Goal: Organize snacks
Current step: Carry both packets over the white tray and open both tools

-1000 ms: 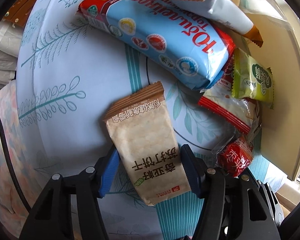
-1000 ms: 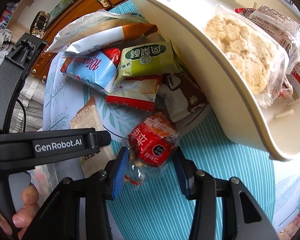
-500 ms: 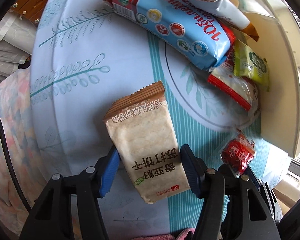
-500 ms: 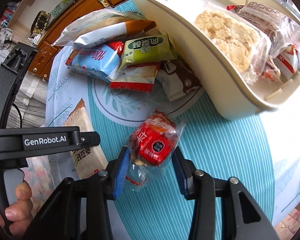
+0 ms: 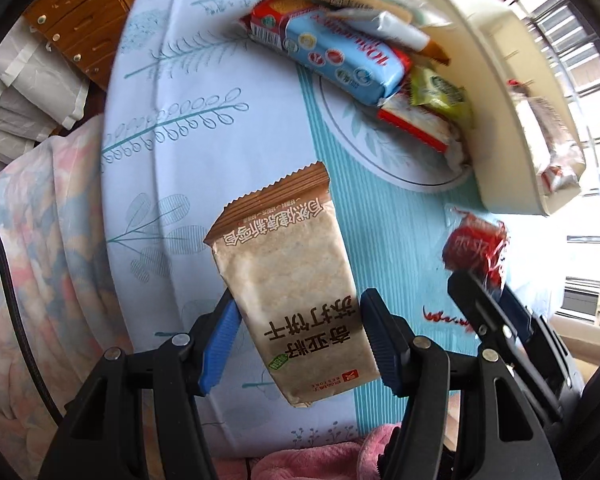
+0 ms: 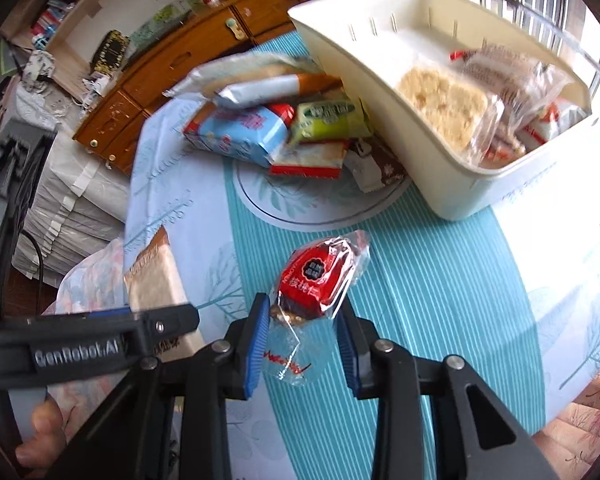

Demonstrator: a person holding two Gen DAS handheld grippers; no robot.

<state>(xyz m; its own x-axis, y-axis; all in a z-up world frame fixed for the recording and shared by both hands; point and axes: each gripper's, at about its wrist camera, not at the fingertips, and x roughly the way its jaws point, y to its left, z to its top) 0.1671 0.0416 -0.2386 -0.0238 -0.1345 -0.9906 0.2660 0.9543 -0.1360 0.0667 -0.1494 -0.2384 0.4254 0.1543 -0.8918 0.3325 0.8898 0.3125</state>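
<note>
- The cream bin (image 6: 432, 148) sits on the patterned tablecloth (image 6: 440, 300) by the window; it holds a pale crumbly cake in clear wrap (image 6: 444, 108), a clear-wrapped brown snack (image 6: 500, 68) and a red-and-white packet (image 6: 552, 128) at its near end.
- Just left of the bin lies a loose pile: a blue pack (image 6: 244, 132) (Cyrillic print, too blurred to read), a green packet (image 6: 328, 120), a red-edged packet (image 6: 308, 158), a brown sachet (image 6: 376, 164) and a silver-and-orange bag (image 6: 260, 88) on top.
- The left gripper (image 5: 296, 344) is clamped on a tan cracker pack (image 5: 288, 280), held clear above the cloth; its front carries large Chinese characters reading soda crackers.
- The right gripper (image 6: 302, 340) has just been closing and now pinches a red sweet (image 6: 316, 280) in clear wrap, lifted off the cloth short of the bin; red script shows on the wrap's tail.
- "GenRobot.AI" is printed on the left gripper's side in the right wrist view, with a hand (image 6: 40, 436) below it.
</note>
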